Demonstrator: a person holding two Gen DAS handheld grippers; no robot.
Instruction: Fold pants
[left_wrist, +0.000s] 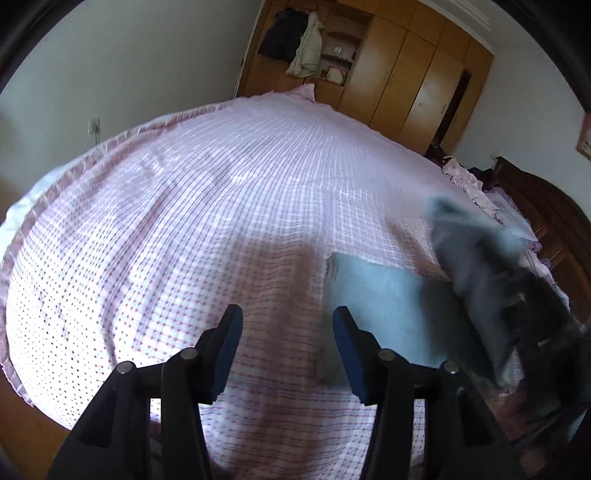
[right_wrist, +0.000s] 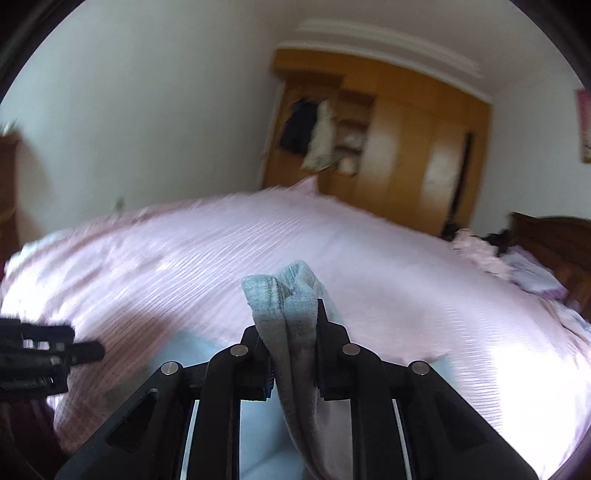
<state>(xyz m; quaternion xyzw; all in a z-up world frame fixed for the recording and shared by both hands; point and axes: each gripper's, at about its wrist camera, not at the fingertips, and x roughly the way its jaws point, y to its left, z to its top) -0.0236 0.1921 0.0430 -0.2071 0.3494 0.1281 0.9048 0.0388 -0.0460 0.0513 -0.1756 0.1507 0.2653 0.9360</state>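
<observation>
Light blue-grey pants (left_wrist: 380, 306) lie on the pink checked bedspread (left_wrist: 221, 206) at the right. My left gripper (left_wrist: 288, 336) is open and empty just above the bed, its right finger at the pants' left edge. My right gripper (right_wrist: 291, 332) is shut on a bunched fold of the pants (right_wrist: 291, 306) and holds it up off the bed; the cloth hangs down between its fingers. In the left wrist view that raised fold (left_wrist: 465, 251) and the right gripper (left_wrist: 528, 314) are blurred at the right. The left gripper (right_wrist: 55, 354) shows at the left edge of the right wrist view.
A wooden wardrobe (left_wrist: 406, 74) with hanging clothes (left_wrist: 306, 48) stands behind the bed. Crumpled pink bedding (left_wrist: 469, 184) and a dark wooden headboard (left_wrist: 546, 206) are at the right. The bed's left edge (left_wrist: 44, 199) drops to the floor.
</observation>
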